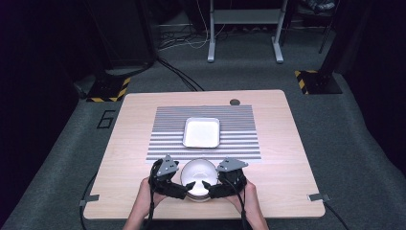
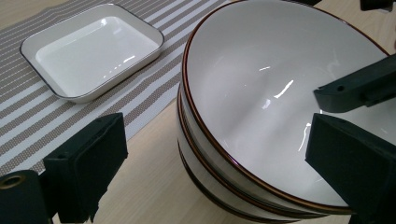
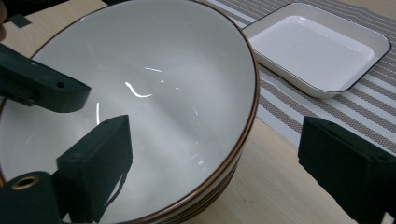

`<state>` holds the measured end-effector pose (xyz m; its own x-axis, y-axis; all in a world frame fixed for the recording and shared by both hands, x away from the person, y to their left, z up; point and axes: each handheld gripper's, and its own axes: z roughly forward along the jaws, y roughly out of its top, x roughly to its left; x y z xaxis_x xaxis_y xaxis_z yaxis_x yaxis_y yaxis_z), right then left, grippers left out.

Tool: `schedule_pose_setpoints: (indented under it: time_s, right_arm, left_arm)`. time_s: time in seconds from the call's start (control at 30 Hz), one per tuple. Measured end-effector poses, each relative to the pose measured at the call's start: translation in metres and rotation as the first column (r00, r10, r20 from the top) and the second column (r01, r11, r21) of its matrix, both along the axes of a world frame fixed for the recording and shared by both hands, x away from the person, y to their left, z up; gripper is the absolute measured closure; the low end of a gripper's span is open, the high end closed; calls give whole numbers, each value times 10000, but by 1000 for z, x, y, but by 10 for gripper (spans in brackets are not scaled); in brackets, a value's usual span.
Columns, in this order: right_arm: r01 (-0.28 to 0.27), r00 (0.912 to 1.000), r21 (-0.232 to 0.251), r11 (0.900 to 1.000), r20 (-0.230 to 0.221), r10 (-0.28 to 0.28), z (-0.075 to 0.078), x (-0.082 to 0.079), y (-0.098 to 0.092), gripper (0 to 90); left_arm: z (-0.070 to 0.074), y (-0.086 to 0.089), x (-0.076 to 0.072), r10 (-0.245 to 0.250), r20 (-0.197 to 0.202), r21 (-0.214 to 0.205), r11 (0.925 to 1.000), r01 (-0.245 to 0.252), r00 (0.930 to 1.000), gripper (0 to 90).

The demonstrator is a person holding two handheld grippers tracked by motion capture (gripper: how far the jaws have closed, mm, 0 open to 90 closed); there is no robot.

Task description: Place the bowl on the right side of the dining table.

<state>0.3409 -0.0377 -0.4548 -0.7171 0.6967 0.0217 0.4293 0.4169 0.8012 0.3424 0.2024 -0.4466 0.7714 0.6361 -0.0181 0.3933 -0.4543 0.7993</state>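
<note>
**Two claws straddle the rim of a stack of bowls**

A stack of white bowls [image 1: 198, 179] with thin brown rims stands at the near edge of the wooden worktop [image 1: 287, 158], just in front of a grey-and-white striped placemat [image 1: 239, 129]. The left gripper view shows at least three bowls nested one inside another, all upright.

The left claw [image 1: 187, 188] comes in from the stack's left side and the right claw [image 1: 207, 186] from its right, each held in one of the person's hands at the bottom of the high view. Both are released: their jaws stand wide apart and press on nothing. In the left gripper view [image 2: 215, 154], one jaw hangs outside the stack above the bare wood and the other sits over the inside of the top bowl, with the rim passing between them. The right gripper view [image 3: 210, 158] shows the mirror of this: one jaw over the bowl's white interior, the other outside it above the worktop. Whether any jaw touches the porcelain cannot be told. In each gripper view, a jaw of the other claw reaches over the bowl from the far side.

A white rectangular baking dish [image 1: 201, 132] with a dark rim lies in the middle of the placemat, beyond the bowls and apart from them.
</note>
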Motion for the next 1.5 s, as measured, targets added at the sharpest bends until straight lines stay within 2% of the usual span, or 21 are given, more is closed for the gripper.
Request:
schedule_pose_setpoints:
  time_s: [0.03, 0.13, 0.27, 0.3, 0.37, 0.43, 0.6, 0.7, 0.73, 0.8, 0.9, 1.0, 1.1, 1.17, 1.27, 1.33, 1.5]
  right_arm:
    - [2, 9999, 29, 10000, -170, -2, -3, 2, 1, 92]
    - [47, 9997, 22, 10000, -244, -47, -5, 3, 2, 92]
    - [123, 9995, -348, 9993, -279, -133, -11, 4, 7, 85]
    - [89, 9994, -267, 9996, -343, -98, -12, 5, 7, 85]
    - [151, 9992, -269, 9995, -356, -160, -14, 6, 8, 88]
    - [199, 9993, -289, 9994, -303, -208, -16, 7, 9, 138]
    - [156, 9995, -381, 9992, -285, -167, -19, 8, 10, 179]
    - [61, 9990, -177, 9998, -438, -69, -20, 8, 9, 208]
    - [25, 9993, -164, 9999, -379, -31, -20, 8, 9, 259]
    - [14, 9992, -136, 9999, -394, -20, -19, 7, 9, 283]
    - [-168, 9988, -118, 9998, -470, 162, -19, 7, 9, 351]
    - [-234, 9982, -33, 9997, -549, 231, -19, 5, 10, 393]
    - [-143, 9992, -51, 9999, -376, 141, -17, 5, 10, 437]
    - [-104, 9995, -38, 9999, -312, 102, -16, 6, 9, 479]
    - [-36, 9996, -62, 10000, -263, 35, -14, 6, 9, 513]
    - [5, 9998, -106, 9999, -188, -7, -13, 7, 9, 544]
    - [94, 9994, -49, 9999, -326, -96, -9, 10, 8, 608]
  left_arm:
    - [-3, -1, 1, -25, -12, -81, 10000, 25, 10000, 50]
    - [-4, -2, 0, 15, 38, 19, 10000, -15, 10000, 49]
    - [-9, -4, 1, 57, 78, 32, 10000, -57, 10000, 37]
    - [-10, -5, 2, 120, 78, 13, 9999, -120, 9999, 37]
    - [-13, -7, 2, 150, 92, 207, 9997, -152, 9998, 45]
    - [-15, -9, 2, 84, 47, 169, 9998, -85, 10000, 49]
    - [-16, -9, 1, 8, 41, 88, 10000, -8, 10000, 87]
    - [-16, -10, 0, -41, 59, -17, 10000, 41, 10000, 149]
    - [-16, -10, 0, -45, 80, -65, 10000, 45, 10000, 199]
    - [-15, -12, 0, -23, 113, -99, 9999, 24, 9999, 269]
    - [-15, -14, -1, 234, 406, -106, 9997, -230, 9989, 317]
    - [-15, -15, -2, 385, 458, -167, 9991, -377, 9982, 367]
    - [-13, -17, -2, 530, 627, 54, 9986, -535, 9966, 398]
    - [-10, -20, -3, 654, 847, 434, 9967, -692, 9943, 453]
    - [-9, -20, -3, 746, 910, 541, 9953, -798, 9930, 486]
    - [-7, -22, -4, 837, 1008, 764, 9929, -916, 9914, 519]
    - [-5, -25, -5, 1130, 1273, 1067, 9862, -1268, 9854, 591]
